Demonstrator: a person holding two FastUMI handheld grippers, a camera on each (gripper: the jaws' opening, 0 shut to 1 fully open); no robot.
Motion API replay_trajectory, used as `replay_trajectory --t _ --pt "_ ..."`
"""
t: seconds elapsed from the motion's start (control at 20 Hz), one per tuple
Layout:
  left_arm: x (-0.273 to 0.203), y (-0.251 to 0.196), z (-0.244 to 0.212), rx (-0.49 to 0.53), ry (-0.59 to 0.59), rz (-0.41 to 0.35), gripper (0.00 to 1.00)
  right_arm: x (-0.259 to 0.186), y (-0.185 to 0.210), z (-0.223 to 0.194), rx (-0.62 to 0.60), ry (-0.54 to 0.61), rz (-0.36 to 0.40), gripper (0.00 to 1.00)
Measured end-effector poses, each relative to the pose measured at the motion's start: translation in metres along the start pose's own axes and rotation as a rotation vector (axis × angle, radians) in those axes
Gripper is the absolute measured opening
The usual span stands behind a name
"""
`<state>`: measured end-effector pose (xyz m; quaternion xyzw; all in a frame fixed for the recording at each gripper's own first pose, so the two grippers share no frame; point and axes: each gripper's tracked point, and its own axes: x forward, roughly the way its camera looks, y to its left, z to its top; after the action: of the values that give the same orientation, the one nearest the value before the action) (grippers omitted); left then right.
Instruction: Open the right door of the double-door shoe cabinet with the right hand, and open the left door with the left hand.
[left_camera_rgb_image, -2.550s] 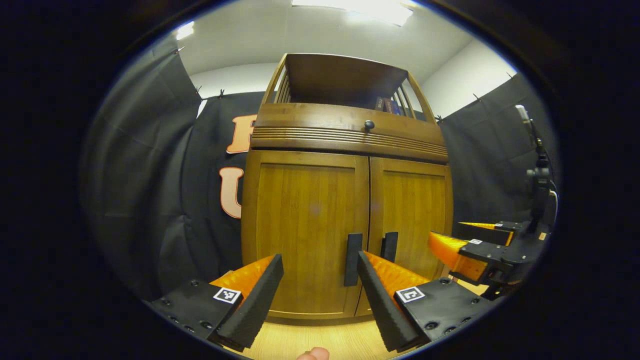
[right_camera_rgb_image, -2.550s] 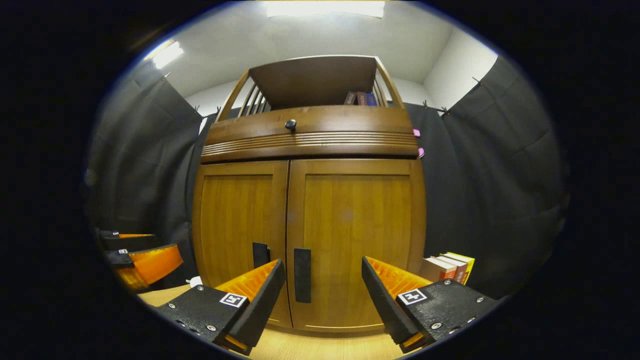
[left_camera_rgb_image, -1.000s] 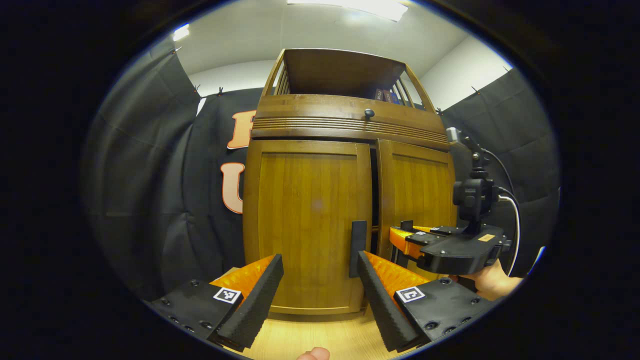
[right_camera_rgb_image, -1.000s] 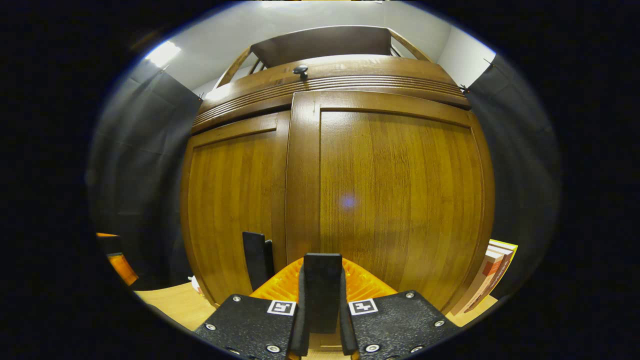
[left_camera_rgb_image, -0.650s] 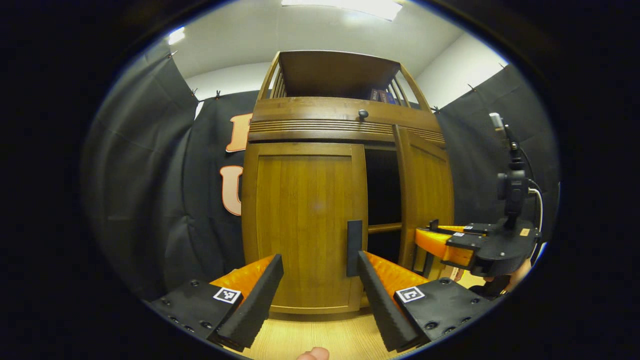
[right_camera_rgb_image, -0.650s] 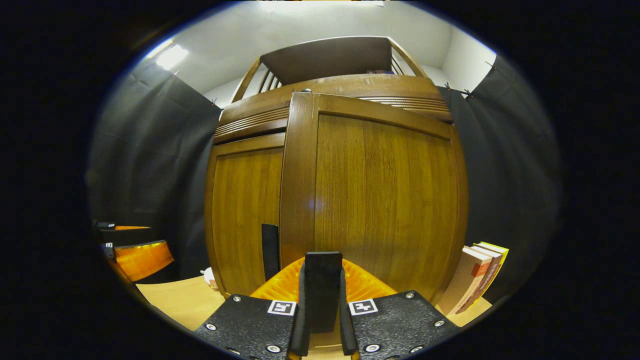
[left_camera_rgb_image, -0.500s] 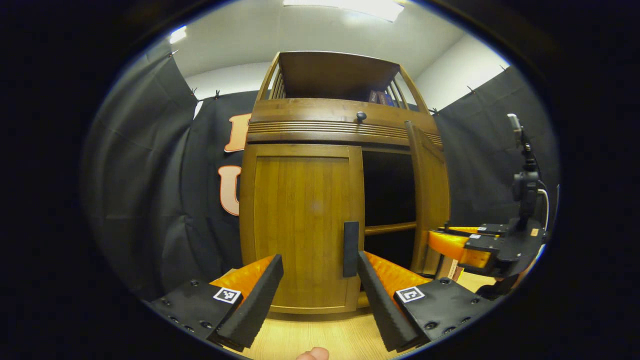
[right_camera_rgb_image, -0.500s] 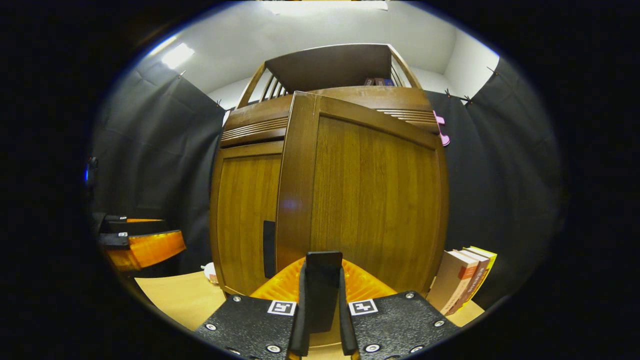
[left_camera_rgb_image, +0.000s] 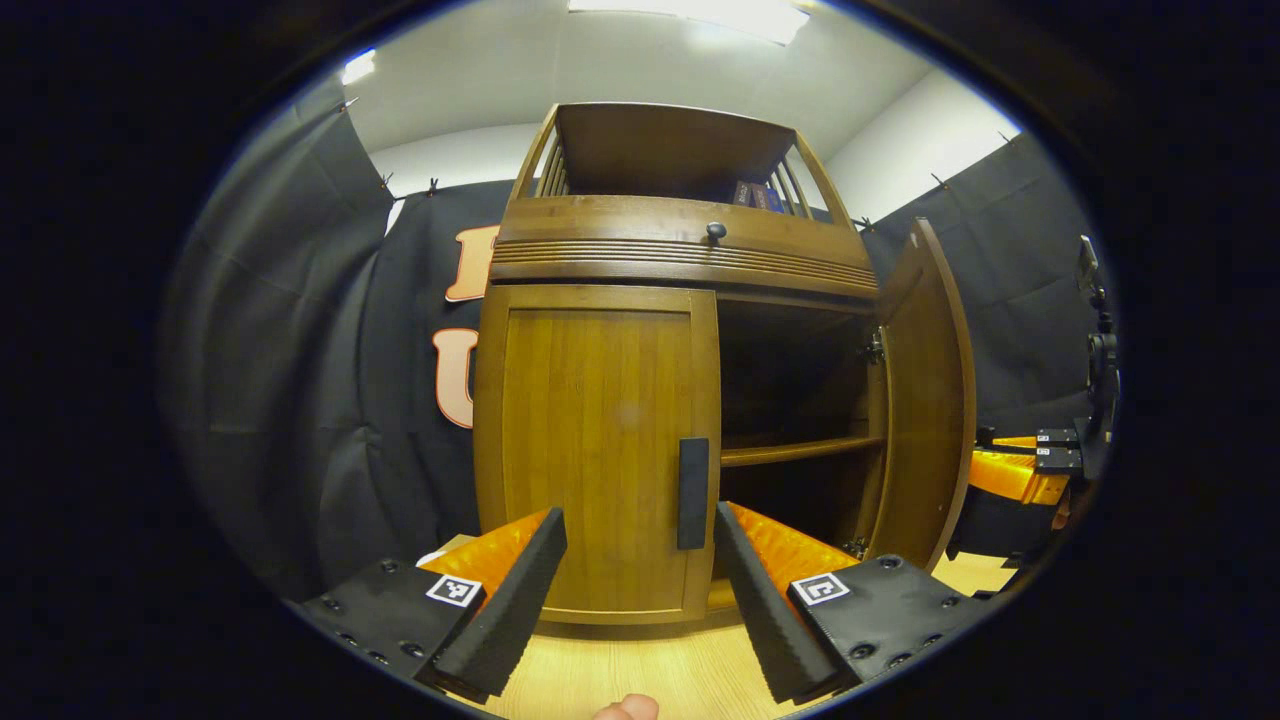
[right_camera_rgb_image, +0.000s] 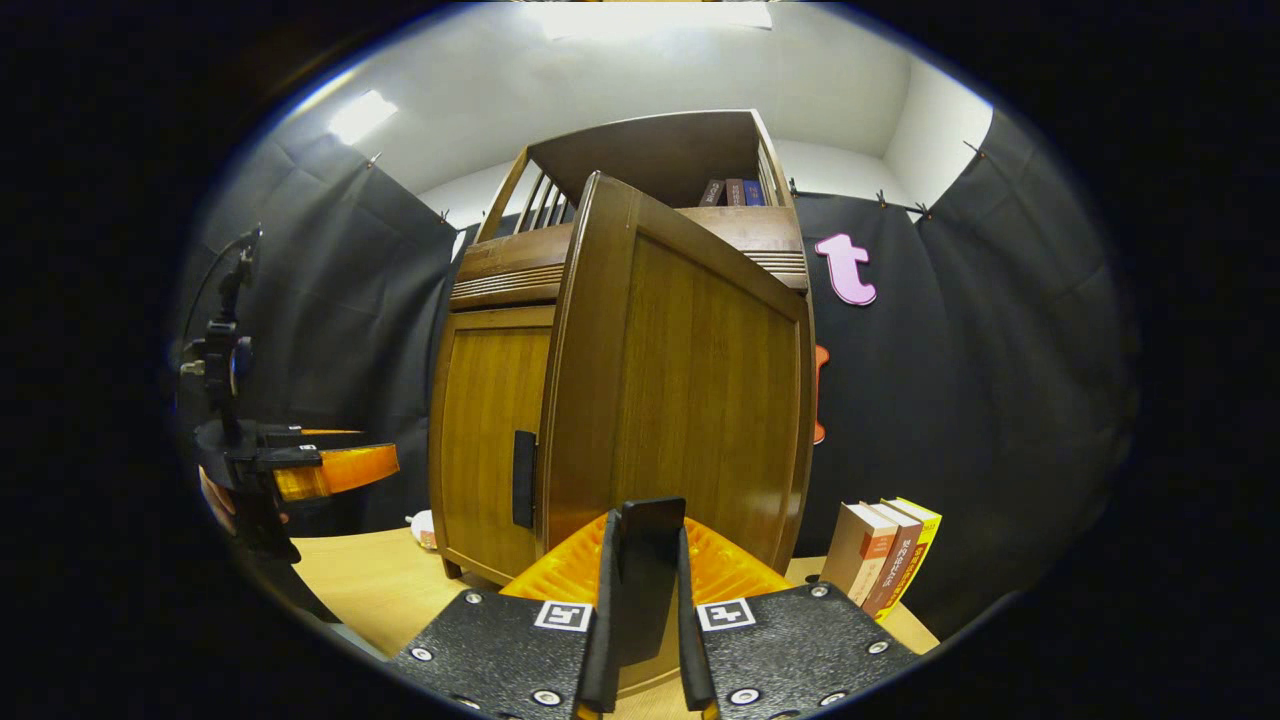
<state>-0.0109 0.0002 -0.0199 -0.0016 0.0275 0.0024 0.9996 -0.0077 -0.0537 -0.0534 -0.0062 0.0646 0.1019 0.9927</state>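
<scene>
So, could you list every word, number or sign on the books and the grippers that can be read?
Lower books: spine print too small to read.
Upper books: too blurred to read.
Square markers on the right gripper and the left gripper: black-and-white patterns, no words.
So no text here can be quoted.

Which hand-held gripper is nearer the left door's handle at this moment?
Left. The left hand-held gripper is open just in front of the left door's handle, not touching it. The right hand-held gripper is off to the side, shut on the right door's handle.
</scene>
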Motion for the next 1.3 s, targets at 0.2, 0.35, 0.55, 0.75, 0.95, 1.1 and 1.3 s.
replay_trajectory --t 0.2,0.35,0.55,0.75,0.95,1.1,1.3 --pt "0.0 0.004 -0.001 -0.006 0.005 0.004 0.94 -0.022 -0.024 0.003 0.065 0.012 0.033 0.27" --pt "0.0 0.005 -0.004 -0.017 0.018 0.003 0.94 -0.039 -0.05 0.006 0.11 0.004 0.033 0.32" --pt "0.001 0.004 -0.002 -0.02 0.005 0.001 0.94 -0.053 -0.077 0.002 0.068 0.019 -0.01 0.34" --pt "0.001 -0.001 -0.003 -0.031 0.009 -0.007 0.94 -0.068 -0.118 -0.009 -0.114 0.045 -0.136 0.23" --pt "0.001 -0.006 -0.001 -0.027 0.006 -0.011 0.94 -0.075 -0.138 -0.01 -0.024 0.03 -0.142 0.09" --pt "0.001 -0.007 -0.002 -0.008 0.006 -0.008 0.94 -0.076 -0.156 -0.014 -0.026 0.026 -0.13 0.02" --pt "0.002 -0.006 -0.001 -0.015 0.011 -0.003 0.97 -0.086 -0.166 -0.024 0.076 0.033 -0.068 0.07"
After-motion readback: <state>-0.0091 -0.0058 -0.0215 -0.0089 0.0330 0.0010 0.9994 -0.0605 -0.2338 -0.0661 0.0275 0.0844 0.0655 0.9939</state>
